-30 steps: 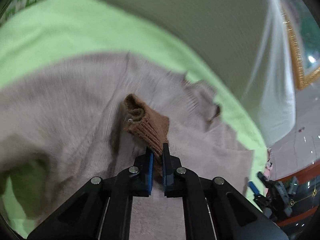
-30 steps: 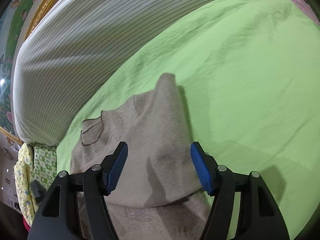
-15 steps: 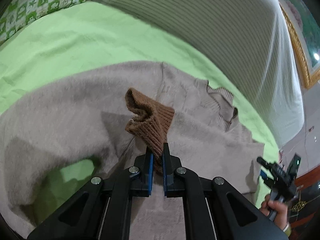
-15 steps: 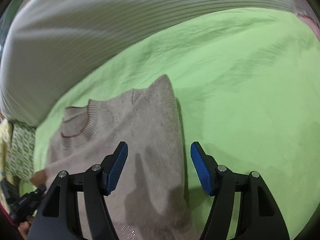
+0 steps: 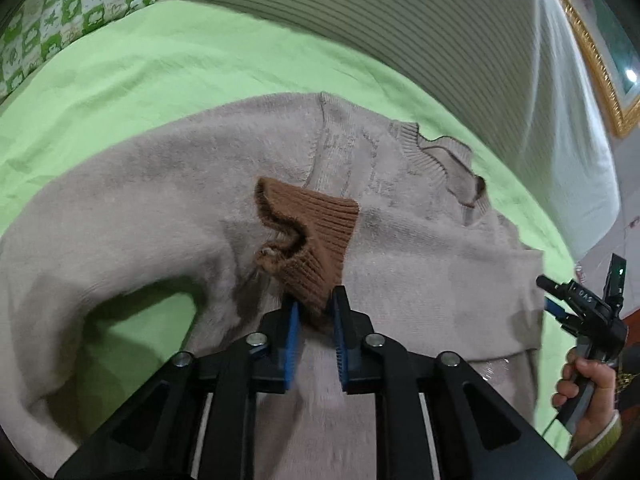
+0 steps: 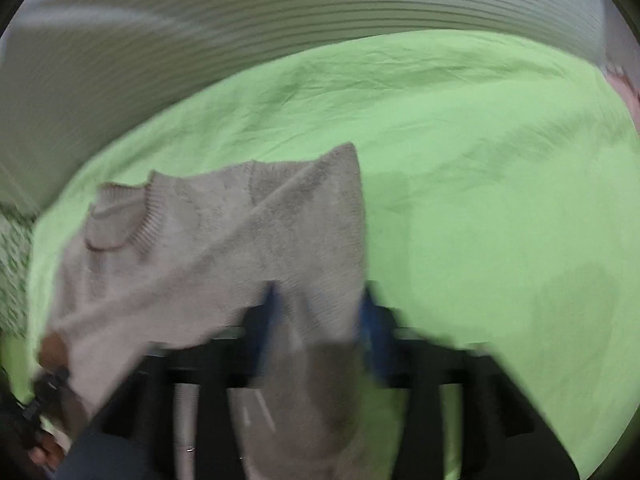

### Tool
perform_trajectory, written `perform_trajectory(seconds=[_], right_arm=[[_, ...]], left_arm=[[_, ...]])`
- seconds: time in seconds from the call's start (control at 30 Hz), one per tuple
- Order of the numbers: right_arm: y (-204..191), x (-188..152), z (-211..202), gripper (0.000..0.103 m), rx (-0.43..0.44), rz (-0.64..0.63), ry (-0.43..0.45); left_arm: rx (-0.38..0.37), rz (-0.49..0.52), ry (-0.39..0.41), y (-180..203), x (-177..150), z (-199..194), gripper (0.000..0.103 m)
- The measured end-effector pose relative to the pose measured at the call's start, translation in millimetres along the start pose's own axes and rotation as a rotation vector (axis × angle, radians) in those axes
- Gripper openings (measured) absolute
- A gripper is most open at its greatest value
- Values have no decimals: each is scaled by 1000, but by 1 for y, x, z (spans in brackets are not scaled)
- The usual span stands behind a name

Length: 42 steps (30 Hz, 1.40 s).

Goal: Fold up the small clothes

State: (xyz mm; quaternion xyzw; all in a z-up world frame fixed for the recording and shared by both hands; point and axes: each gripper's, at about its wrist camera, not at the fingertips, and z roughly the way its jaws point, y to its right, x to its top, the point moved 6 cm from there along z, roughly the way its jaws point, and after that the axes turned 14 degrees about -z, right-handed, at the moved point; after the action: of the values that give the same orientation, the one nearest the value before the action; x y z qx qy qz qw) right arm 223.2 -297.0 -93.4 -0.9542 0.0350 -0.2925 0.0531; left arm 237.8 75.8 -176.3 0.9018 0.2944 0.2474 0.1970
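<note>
Beige knit sweater (image 5: 168, 208) is lying spread on a bright green sheet (image 5: 168, 64), neck (image 5: 444, 168) pointing toward the striped pillow (image 5: 400, 28) at the far side. It's got a brown ribbed cuff (image 5: 316, 236) on the sleeve, and that cuff is what the left gripper (image 5: 316, 320) has: the blue pads (image 5: 292, 340) are pulled in narrow with the lower end of the cuff pinched between them. The cuff sits over the chest of the sweater, with the sleeve curving back out to the left in a loop, so a patch of green sheet shows inside the bend. The cuff's open end is a bit crumpled and faces up and away from the camera.

From the right wrist view things are pretty blurry. The right gripper (image 6: 320, 320) is low over the right edge of the sweater (image 6: 240, 240), and its fingers are spread fairly wide, with sweater fabric between and under them. Can't honestly tell if they're touching the knit or just above it, the smear is too bad. The shoulder corner of the sweater sticks up in a little peak just beyond the gripper, and the sheet (image 6: 500, 180) runs off wide to the right.

In the left view you can also see the right hand (image 5: 588, 392) holding the right gripper's handle at the far right edge. There's a green-and-white patterned cushion (image 5: 68, 12) at top left, next to the pillow, and a gold frame (image 5: 592, 64) beyond the pillow at top right.
</note>
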Motion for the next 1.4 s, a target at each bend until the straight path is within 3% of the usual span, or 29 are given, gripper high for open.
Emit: perform_trajectory(seconds=[0.1,0.23,0.33,0.37,0.47,0.67,0.83,0.87,0.93,0.97,1.03,1.23,1.4], right_arm=[[-15,-5,-30,73,58,30,83],[-55,-25,-54,73,178,15,120],[-83,-46,-65,73,212,-34,113],[-93,-55,-68,73,218,-48,100],[-113,-76,-75,73,251,-51,69],[-137,-98,-80,73,259,-77,24],[-143,-103,-87,73,248,-113,18],[-142,-104,-87,73,246,-110,14],[-141,-106,-89,73,243,-105,8],[-140,-107,-89,73,240,-105,7],[-138,-108,-90,73,232,-109,9],[-132,-110,-88,73,224,-104,14],[-124,-112,-79,73,255,-59,14]], left_arm=[[-15,-69,-27,-14,-5,-20,33],[-41,-203,-26,-47,-13,-51,50],[-64,-362,-17,-80,-19,-73,68],[-63,-421,-19,-90,-21,-78,82],[-154,-664,-17,-130,-34,-91,84],[-236,-1070,13,-194,-51,-85,83],[-224,-1153,96,-214,-38,-93,81],[-220,-1166,120,-219,-34,-95,75],[-190,-1153,156,-227,-26,-98,50],[-171,-1120,162,-229,-21,-98,28],[-130,-1050,169,-233,-12,-101,12],[-32,-790,304,-218,18,-145,10],[-63,-433,382,-127,46,-177,10]])
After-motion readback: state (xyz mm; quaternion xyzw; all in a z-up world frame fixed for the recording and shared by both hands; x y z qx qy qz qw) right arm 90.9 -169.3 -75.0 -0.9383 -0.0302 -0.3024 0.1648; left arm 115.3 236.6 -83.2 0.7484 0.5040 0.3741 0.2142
